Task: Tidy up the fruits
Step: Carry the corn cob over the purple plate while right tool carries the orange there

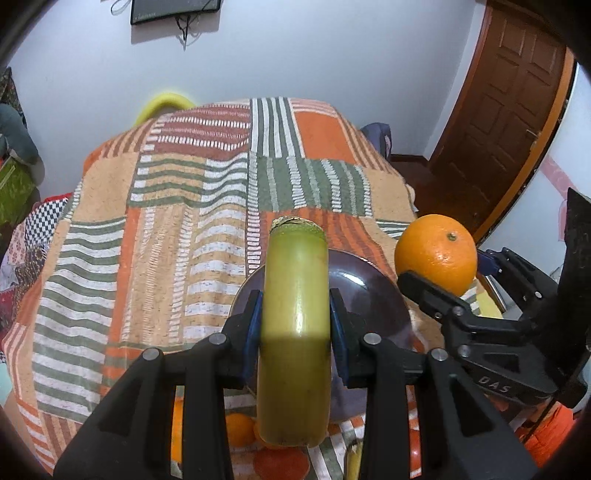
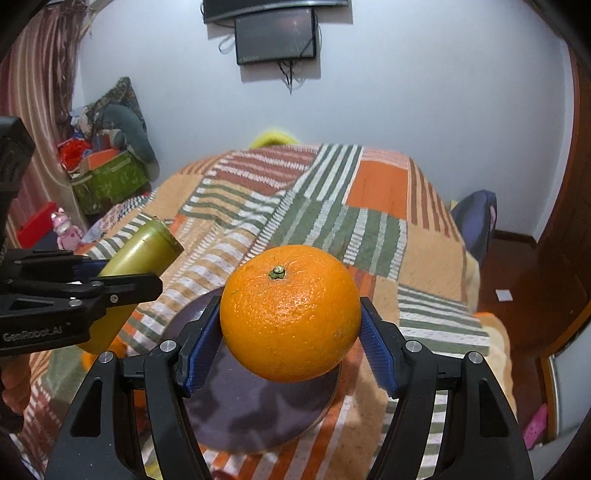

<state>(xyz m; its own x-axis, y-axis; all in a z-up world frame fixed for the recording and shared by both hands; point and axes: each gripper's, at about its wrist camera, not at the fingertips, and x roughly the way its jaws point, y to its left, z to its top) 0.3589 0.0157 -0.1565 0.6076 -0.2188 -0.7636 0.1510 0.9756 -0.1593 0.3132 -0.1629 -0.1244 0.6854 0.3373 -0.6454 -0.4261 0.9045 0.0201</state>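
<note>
My left gripper (image 1: 295,325) is shut on a green-yellow banana (image 1: 295,295), held lengthwise above a dark round plate (image 1: 373,291). My right gripper (image 2: 290,328) is shut on an orange (image 2: 290,312), stem up, above the same plate (image 2: 258,410). In the left wrist view the orange (image 1: 436,253) and right gripper (image 1: 439,295) are at the right. In the right wrist view the banana (image 2: 144,254) and left gripper (image 2: 122,291) are at the left. More oranges (image 1: 238,428) lie below the left gripper on the blanket.
The plate rests on a bed with a striped orange, green and white blanket (image 1: 166,221). A white wall and a wall screen (image 2: 277,35) are behind. A wooden door (image 1: 509,110) stands right. A green box and clutter (image 2: 107,177) sit at the far left.
</note>
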